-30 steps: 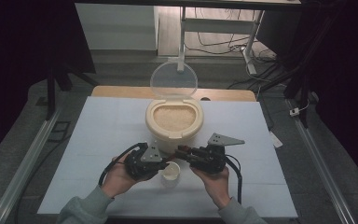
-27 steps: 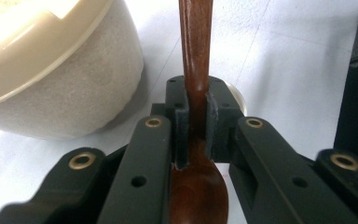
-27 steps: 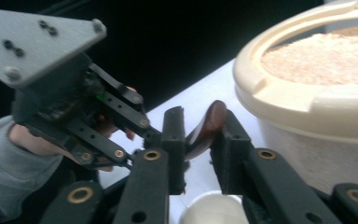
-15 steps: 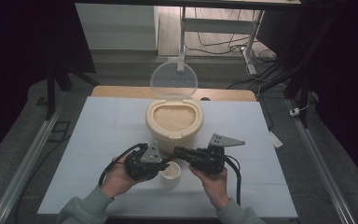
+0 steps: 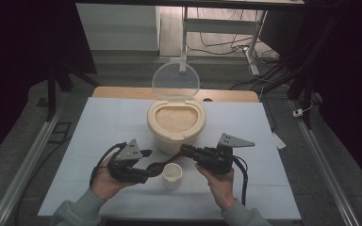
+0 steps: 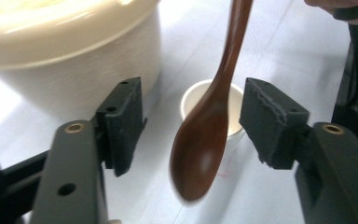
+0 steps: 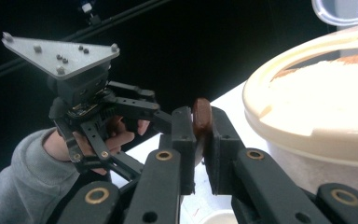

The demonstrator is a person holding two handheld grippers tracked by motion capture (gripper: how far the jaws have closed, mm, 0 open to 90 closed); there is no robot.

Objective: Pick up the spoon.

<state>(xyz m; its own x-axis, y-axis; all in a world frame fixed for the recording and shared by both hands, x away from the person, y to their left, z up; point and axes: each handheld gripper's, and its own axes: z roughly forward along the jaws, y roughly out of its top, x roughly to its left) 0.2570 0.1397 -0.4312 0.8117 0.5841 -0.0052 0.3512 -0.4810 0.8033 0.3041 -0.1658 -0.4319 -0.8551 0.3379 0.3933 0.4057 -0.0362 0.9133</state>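
The right claw [image 7: 199, 140] is clamped on a wooden spoon [image 6: 205, 135]; the left claw [image 6: 191, 126] stands apart around its bowl. The spoon looks empty above the small cup [image 5: 172, 174] near the tabletop's front edge, so scooping rice from the open container [image 5: 175, 123] seemingly remains.

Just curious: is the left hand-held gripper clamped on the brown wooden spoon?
No, its jaws stand open either side of the brown wooden spoon, untouched.

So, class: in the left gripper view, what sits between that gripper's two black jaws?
The bowl of a brown wooden spoon hangs in the gap of the open left gripper, touching neither jaw. Behind it stands a small white cup.
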